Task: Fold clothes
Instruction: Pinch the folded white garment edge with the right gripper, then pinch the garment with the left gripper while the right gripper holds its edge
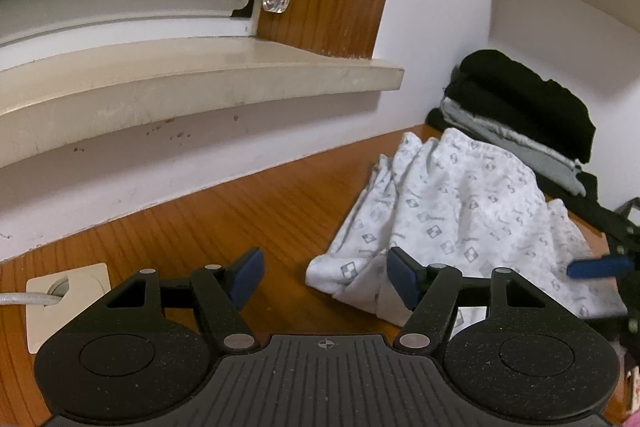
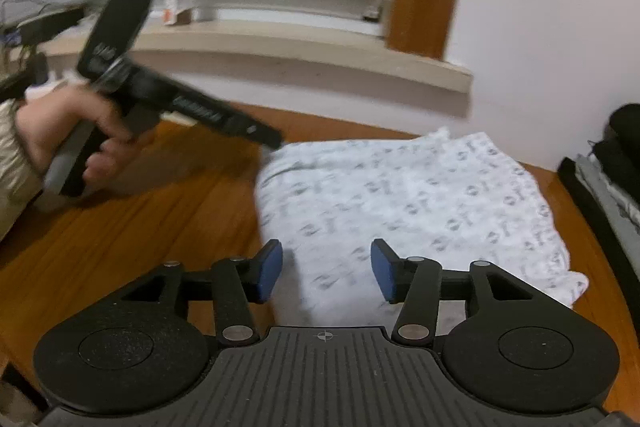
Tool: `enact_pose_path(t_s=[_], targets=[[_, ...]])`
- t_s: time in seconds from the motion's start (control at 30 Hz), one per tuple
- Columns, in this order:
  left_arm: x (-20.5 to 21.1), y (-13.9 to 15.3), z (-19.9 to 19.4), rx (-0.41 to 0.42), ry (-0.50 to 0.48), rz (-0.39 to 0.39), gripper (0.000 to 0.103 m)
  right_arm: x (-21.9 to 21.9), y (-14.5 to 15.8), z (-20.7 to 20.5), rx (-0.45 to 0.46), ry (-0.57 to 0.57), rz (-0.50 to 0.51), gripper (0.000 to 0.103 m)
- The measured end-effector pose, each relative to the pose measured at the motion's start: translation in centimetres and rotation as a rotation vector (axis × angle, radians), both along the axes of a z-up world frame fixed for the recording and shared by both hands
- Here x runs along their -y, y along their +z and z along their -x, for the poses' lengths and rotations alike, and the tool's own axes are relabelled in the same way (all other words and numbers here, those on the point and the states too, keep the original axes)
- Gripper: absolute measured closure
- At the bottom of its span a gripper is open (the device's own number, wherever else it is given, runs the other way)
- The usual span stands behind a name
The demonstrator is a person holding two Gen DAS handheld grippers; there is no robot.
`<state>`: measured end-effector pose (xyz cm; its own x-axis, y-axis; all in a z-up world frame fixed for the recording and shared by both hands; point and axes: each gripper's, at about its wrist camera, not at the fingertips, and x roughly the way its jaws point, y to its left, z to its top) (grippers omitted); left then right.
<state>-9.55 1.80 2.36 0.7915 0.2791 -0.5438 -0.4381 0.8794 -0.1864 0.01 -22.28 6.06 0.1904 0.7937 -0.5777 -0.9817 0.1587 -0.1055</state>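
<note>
Both the left gripper point(image 1: 324, 277) and right gripper point(image 2: 326, 271) hover empty, jaws apart, beside the patterned garment point(image 2: 404, 203) to grasp its edges.

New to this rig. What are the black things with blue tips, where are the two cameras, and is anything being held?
There is no robot arm here. A person holds a hand-held gripper in each hand, and a fisheye camera on each one looks forward along its two blue-padded fingers.

The left wrist view shows the left hand-held gripper in the foreground, jaws open over the wooden table, nothing between them. The right wrist view shows the right hand-held gripper, also open, hovering at the near edge of a white patterned garment and not gripping it. In that view you also see the person's left hand holding the other tool.

The garment lies on the table, folded over. Beside it, by the wall, sits a stack of folded dark and grey clothes.
</note>
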Motion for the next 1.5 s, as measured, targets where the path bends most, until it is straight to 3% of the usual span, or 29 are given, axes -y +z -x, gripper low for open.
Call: enact_pose_path(t_s=[0.17, 0.27, 0.37, 0.4, 0.47, 0.53, 0.63, 0.8, 0.9, 1.0, 1.2, 1.37, 1.4, 1.43, 1.47, 1.5], targets=[[-0.2, 0.0, 0.1, 0.0, 0.005, 0.002, 0.033, 0.0, -1.7, 1.3, 0.083, 0.023, 0.046, 0.048], [-0.3, 0.0, 0.2, -0.001, 0.006, 0.004, 0.036, -0.5, -2.9, 2.0, 0.196, 0.033, 0.085, 0.046], [-0.4, -0.1, 0.2, -0.006, -0.005, 0.01, 0.045, -1.0, -3.4, 2.5, 0.288, 0.045, 0.087, 0.044], [-0.4, -0.1, 0.2, -0.007, -0.01, 0.014, 0.053, -1.2, -3.4, 2.5, 0.311, 0.046, 0.09, 0.044], [-0.6, -0.1, 0.5, -0.003, -0.019, 0.026, 0.057, -1.5, -3.5, 2.0, 0.321, 0.045, 0.089, 0.046], [-0.9, 0.1, 0.9, 0.006, -0.019, 0.04, 0.067, -1.7, -3.2, 1.1, 0.285, 0.037, 0.092, 0.07], [-1.1, 0.3, 1.5, 0.011, -0.043, 0.069, 0.068, -1.7, -2.2, -0.2, 0.248, 0.005, 0.061, 0.08], [-0.7, 0.2, 1.8, 0.016, -0.134, 0.111, 0.068, -1.1, 0.7, -3.0, 0.168, -0.098, -0.039, 0.081], [0.2, 0.2, 1.4, 0.037, -0.209, 0.137, 0.061, -0.8, 1.5, -4.4, 0.115, -0.142, -0.068, 0.081], [1.6, 0.3, 0.9, 0.061, -0.269, 0.144, 0.06, -0.6, 1.6, -5.1, 0.093, -0.162, -0.084, 0.082], [3.7, 0.1, -0.7, 0.073, -0.23, 0.084, 0.059, -1.0, 2.0, -5.4, 0.104, -0.168, -0.104, 0.083], [4.0, 0.2, -2.0, 0.118, -0.188, 0.079, 0.059, -0.8, 2.6, -6.0, 0.105, -0.168, -0.116, 0.084], [4.1, 0.4, -2.1, 0.132, -0.187, 0.066, 0.065, -0.7, 2.7, -6.2, 0.107, -0.165, -0.116, 0.084], [4.1, 0.5, -2.1, 0.142, -0.192, 0.06, 0.091, -0.5, 2.7, -6.3, 0.108, -0.162, -0.116, 0.084], [4.1, 0.7, -2.1, 0.151, -0.198, 0.057, 0.101, -0.3, 2.8, -6.5, 0.114, -0.159, -0.119, 0.084], [4.0, 0.9, -2.0, 0.165, -0.194, 0.053, 0.101, -0.1, 2.8, -6.6, 0.12, -0.154, -0.116, 0.084]])
